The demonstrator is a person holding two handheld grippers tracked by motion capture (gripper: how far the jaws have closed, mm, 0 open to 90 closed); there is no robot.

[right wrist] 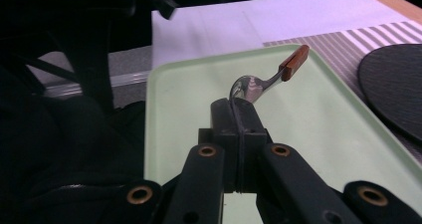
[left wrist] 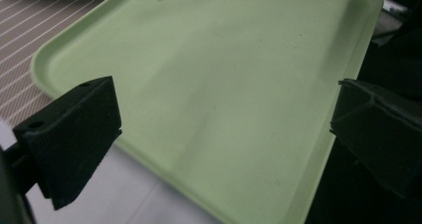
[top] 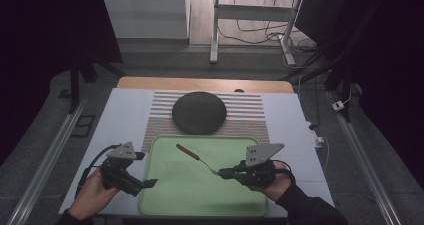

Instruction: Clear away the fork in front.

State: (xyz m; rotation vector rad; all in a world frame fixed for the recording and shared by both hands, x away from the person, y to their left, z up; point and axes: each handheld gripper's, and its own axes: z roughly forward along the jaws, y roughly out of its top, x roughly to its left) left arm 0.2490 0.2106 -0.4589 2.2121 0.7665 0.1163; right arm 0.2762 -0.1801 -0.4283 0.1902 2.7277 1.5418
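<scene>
Right tongs (right wrist: 238, 107) clamping spoon (top: 196, 156), handle up-left

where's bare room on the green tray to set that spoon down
Most of the green tray floor is bare: the wide middle and near part between the left gripper at its left rim and the right gripper toward its right. The spoon hangs over the far-right part. Beyond the tray, the dark round mat covers the striped placemat.

Dim room, dark corners in the high view; soft light falls on the pale green tray (top: 200, 195), which shows mild sheen; near jaws in both gripper views look blurred
</scene>
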